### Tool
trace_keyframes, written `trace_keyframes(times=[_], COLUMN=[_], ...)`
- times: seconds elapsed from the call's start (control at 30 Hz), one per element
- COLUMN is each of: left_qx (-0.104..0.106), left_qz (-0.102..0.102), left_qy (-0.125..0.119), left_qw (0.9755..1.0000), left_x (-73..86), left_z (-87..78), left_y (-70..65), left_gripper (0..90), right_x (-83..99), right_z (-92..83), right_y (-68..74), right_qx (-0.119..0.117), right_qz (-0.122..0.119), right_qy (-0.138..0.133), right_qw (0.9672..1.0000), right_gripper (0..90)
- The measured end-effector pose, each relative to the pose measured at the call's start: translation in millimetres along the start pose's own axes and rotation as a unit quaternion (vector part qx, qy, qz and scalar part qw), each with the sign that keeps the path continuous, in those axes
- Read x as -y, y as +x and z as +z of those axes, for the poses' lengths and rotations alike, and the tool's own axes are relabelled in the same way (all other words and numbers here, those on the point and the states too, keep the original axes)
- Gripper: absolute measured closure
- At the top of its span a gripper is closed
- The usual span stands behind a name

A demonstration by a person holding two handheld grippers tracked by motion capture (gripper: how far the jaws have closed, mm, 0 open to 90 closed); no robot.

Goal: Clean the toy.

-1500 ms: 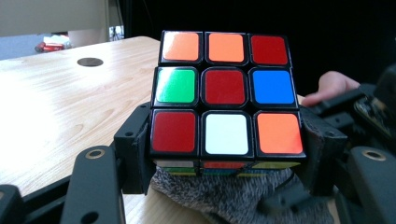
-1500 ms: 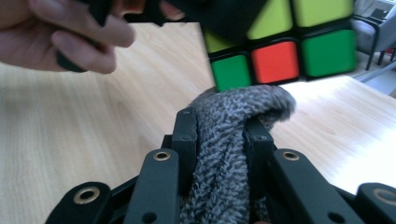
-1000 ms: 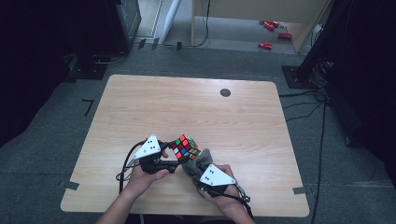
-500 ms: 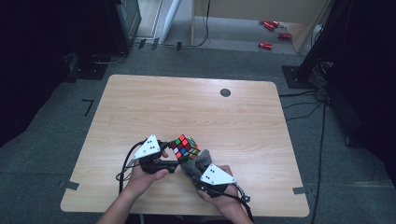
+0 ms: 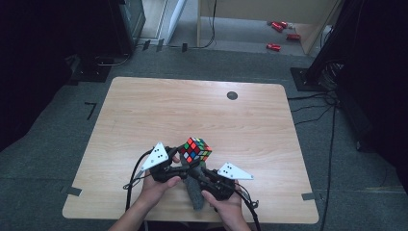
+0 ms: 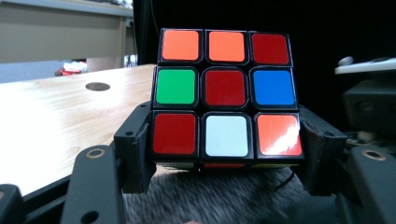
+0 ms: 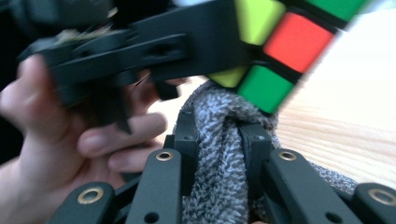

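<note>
Now left tongs point(image 6: 224, 186) clamp cube point(image 6: 225, 93) (bottom row), right tongs point(image 7: 219, 154) pinch grey cloth point(image 7: 219, 186) just below.

One wooden table point(image 5: 144, 110); one colour-tiled puzzle cube point(image 5: 196, 149); one grey fuzzy cloth point(image 5: 195, 192); two handheld grippers, left point(image 5: 179, 169) and right point(image 5: 198, 174); two hands; three red objects point(image 5: 281, 33) on the floor.

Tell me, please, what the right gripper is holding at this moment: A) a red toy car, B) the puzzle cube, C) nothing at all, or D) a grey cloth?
D: in the right gripper view the right gripper is shut on a bunched grey cloth, while the left gripper clamps the puzzle cube.
</note>
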State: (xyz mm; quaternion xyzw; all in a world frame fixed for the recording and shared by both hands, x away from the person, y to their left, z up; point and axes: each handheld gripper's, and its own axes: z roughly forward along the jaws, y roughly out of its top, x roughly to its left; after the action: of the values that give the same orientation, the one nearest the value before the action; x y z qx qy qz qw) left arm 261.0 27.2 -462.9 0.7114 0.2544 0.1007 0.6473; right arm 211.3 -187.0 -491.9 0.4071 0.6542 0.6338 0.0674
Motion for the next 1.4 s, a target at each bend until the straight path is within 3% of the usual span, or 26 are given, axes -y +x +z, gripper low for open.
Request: trace_keyframes(times=[0.13, 0.23, 0.33, 0.4, 0.47, 0.53, 0.6, 0.63, 0.73, 0.77, 0.8, 0.87, 0.97, 1.03, 1.1, 1.13, 1.23, 1.4], left_qx=[-0.003, -0.007, -0.011, -0.014, -0.018, -0.021, -0.034, -0.037, -0.041, -0.041, -0.04, -0.04, -0.04, -0.038, -0.039, -0.04, -0.039, -0.036], left_qz=[-0.002, -0.009, -0.007, -0.008, -0.013, -0.014, -0.02, -0.025, -0.033, -0.033, -0.035, -0.033, -0.036, -0.037, -0.04, -0.041, -0.045, -0.05], left_qy=[-0.001, 0.008, 0.012, 0.007, 0.0, -0.002, -0.001, 0.0, 0.003, 0.003, 0.007, 0.014, 0.024, 0.029, 0.034, 0.036, 0.041, 0.047], left_qw=[1.0, 0.9999, 0.9998, 0.9998, 0.9997, 0.9997, 0.9992, 0.999, 0.9986, 0.9986, 0.9986, 0.9985, 0.9983, 0.9981, 0.9979, 0.9977, 0.9974, 0.997], left_x=[-0.4, 1.2, 2.0, 0.4, -2.1, -3.4, -5.0, -5.1, -5.6, -5.6, -5.7, -5.5, -4.5, -4.0, -3.5, -3.4, -3.1, -3.5], left_z=[0.9, 2.4, 2.5, 0.5, -2.6, -4.5, -9.7, -11.1, -13.5, -13.5, -13.4, -12.5, -10.4, -9.5, -9.0, -8.9, -8.6, -7.9], left_y=[-1.6, -0.5, 0.2, 1.8, 5.1, 7.1, 14.5, 17.2, 23.0, 23.0, 24.6, 24.8, 24.9, 25.5, 26.3, 26.9, 28.5, 28.2], left_gripper=[34.7, 34.7, 34.7, 34.7, 34.7, 34.7, 34.7, 34.7, 34.7, 34.7, 34.7, 34.7, 34.7, 34.7, 34.7, 34.7, 34.7, 34.7], right_x=[2.4, 2.9, 3.2, 2.5, 1.0, -1.0, -5.5, -8.5, -18.1, -18.1, -21.7, -21.3, -16.4, -14.5, -17.4, -20.8, -32.0, -33.3], right_z=[-1.3, 0.1, 1.7, 1.3, -1.1, -5.9, -13.4, -17.7, -30.4, -30.4, -37.1, -41.4, -43.1, -43.3, -45.7, -48.8, -58.8, -53.5], right_y=[-5.5, -4.7, -0.3, -1.1, -6.0, -13.5, -22.8, -27.6, -45.2, -45.2, -58.5, -70.4, -84.9, -90.0, -92.4, -93.0, -90.7, -74.0], right_qx=[0.019, 0.011, -0.004, 0.001, 0.019, 0.054, 0.103, 0.128, 0.185, 0.185, 0.215, 0.242, 0.252, 0.259, 0.277, 0.28, 0.272, 0.221], right_qz=[0.027, 0.037, 0.026, 0.015, 0.005, -0.012, -0.047, -0.07, -0.099, -0.099, -0.098, -0.102, -0.09, -0.089, -0.094, -0.097, -0.105, -0.152], right_qy=[-0.007, -0.006, -0.007, -0.006, -0.003, -0.001, -0.003, -0.002, 0.008, 0.008, 0.021, 0.042, 0.075, 0.088, 0.088, 0.079, 0.043, 0.031], right_qw=[0.9994, 0.9992, 0.9996, 0.9999, 0.9998, 0.9984, 0.9936, 0.9893, 0.9777, 0.9777, 0.9715, 0.9639, 0.9607, 0.9579, 0.9522, 0.9518, 0.9555, 0.9629], right_gripper=[74.5, 74.4, 74.3, 74.1, 73.7, 73.2, 72.1, 71.8, 70.7, 70.7, 70.1, 69.5, 65.2, 53.9, 40.6, 35.4, 26.0, 21.2])
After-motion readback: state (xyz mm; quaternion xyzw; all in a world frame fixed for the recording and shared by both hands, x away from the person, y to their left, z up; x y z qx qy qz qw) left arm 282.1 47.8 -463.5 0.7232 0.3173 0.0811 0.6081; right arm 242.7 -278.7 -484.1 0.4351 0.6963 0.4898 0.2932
